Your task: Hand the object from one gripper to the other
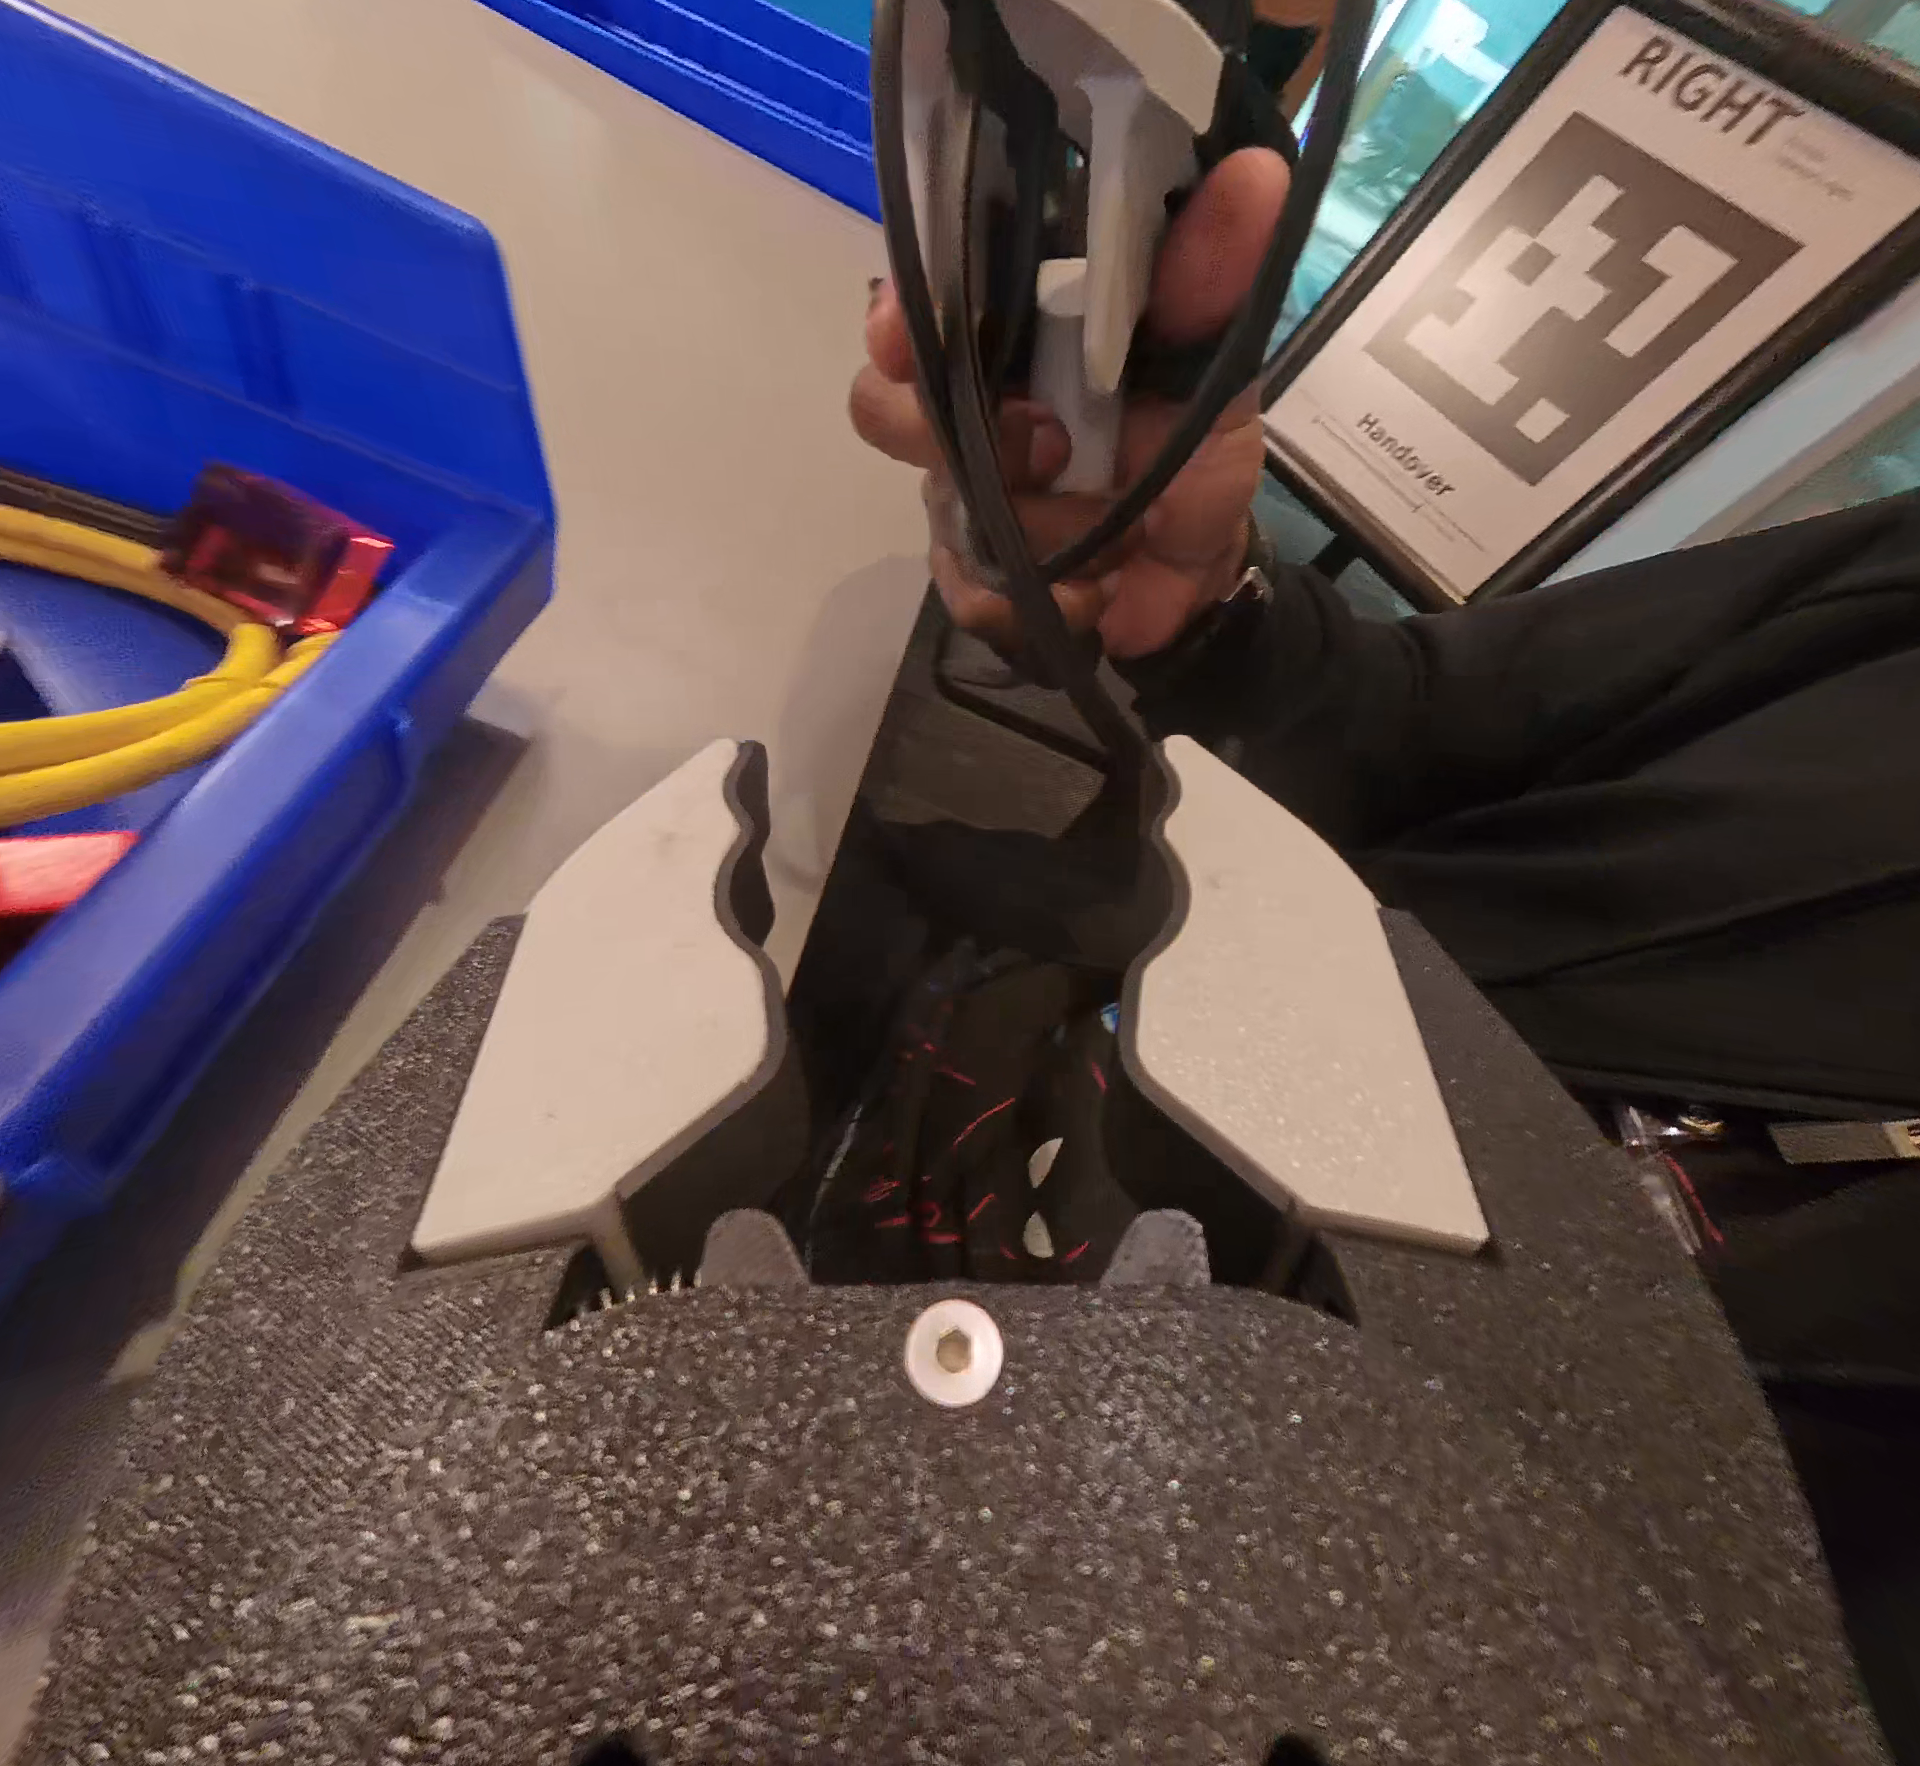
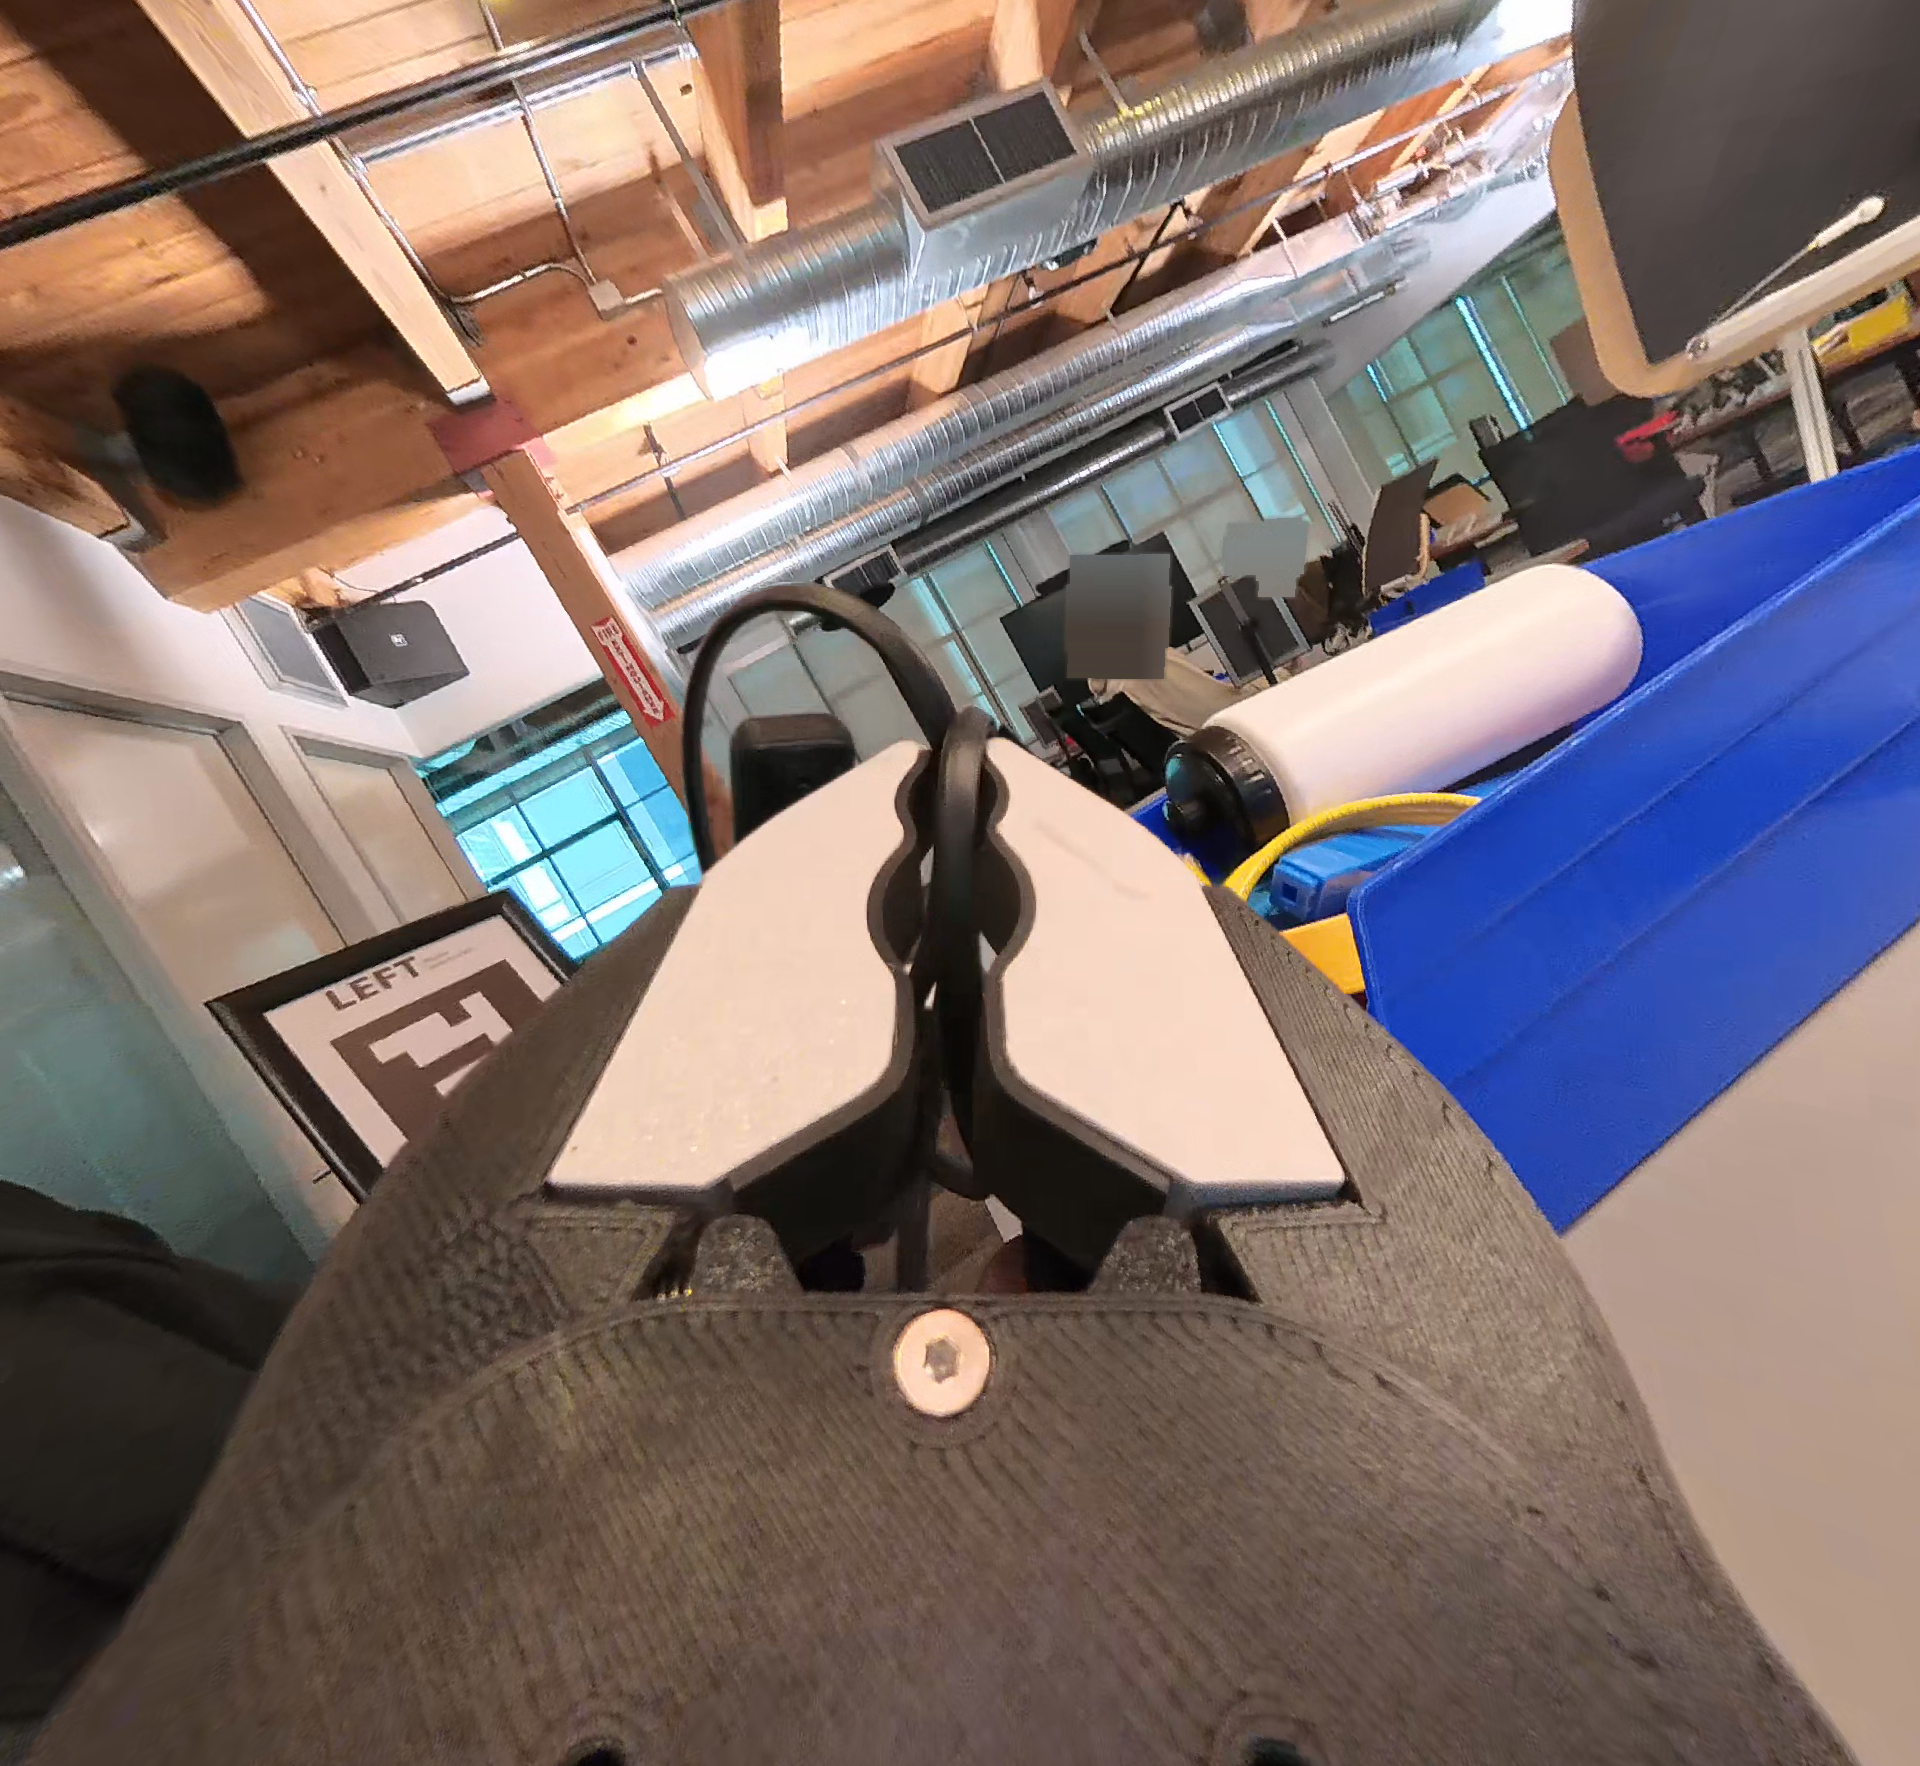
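Plainly, the black cable (image 2: 940, 875) is the thing to pass: in the right wrist view its strands run up the slot of the right gripper (image 2: 948, 760), whose grey fingers (image 2: 769, 989) are pinched almost together on it, a loop arching out toward eleven o'clock above the tips. In the left wrist view the same cable hangs in long loops from twelve o'clock down to the centre, in front of the hand (image 1: 1122, 428) that grips the right tool, and its lowest strand reaches the inner edge of the left gripper's (image 1: 961, 760) finger at about one o'clock. That claw stands wide, with nothing between its fingers (image 1: 623, 978). A blue bin (image 1: 260, 573) holding yellow cord (image 1: 125, 719) sits at nine o'clock, a framed marker card (image 1: 1600, 282) at two o'clock. The handover looks barely begun. The risk, as I judge it, is that the left claw closes on one slack strand only, or on air, since the loops sway freely; if the right then lets go, the bundle could slide out and drop, or snag the tool behind it.
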`<action>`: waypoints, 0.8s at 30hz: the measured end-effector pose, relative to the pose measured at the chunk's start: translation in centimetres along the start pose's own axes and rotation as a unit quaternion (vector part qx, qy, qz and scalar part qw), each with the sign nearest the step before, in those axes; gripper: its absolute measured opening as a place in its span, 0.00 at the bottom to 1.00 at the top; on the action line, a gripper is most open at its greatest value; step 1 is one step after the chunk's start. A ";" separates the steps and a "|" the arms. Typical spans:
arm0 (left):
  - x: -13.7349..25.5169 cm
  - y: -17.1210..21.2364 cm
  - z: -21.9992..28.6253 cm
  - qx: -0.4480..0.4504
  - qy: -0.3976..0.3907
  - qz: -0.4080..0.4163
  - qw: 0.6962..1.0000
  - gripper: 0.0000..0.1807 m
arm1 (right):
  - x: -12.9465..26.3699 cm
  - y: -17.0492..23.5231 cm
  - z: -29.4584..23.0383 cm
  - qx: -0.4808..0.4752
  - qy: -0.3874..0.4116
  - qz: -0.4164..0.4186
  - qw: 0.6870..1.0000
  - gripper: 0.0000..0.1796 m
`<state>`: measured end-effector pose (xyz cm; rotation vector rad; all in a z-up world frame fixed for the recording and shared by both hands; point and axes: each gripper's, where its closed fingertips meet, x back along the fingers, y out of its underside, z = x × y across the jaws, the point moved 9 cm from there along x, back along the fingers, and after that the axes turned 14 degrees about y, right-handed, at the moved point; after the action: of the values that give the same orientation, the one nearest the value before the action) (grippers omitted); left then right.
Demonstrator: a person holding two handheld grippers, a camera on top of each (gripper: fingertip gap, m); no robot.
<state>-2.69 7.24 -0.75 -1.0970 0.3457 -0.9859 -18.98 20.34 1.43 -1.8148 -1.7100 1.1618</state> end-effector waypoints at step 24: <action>-2.6 -0.8 -0.7 0.025 0.100 0.135 0.985 0.08 | -1.4 2.6 -1.3 -0.046 -0.058 -0.045 0.996 0.03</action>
<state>-4.93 8.86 -0.95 -0.8802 0.6139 -0.8590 -16.28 18.92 0.63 -1.7339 -1.9196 1.1892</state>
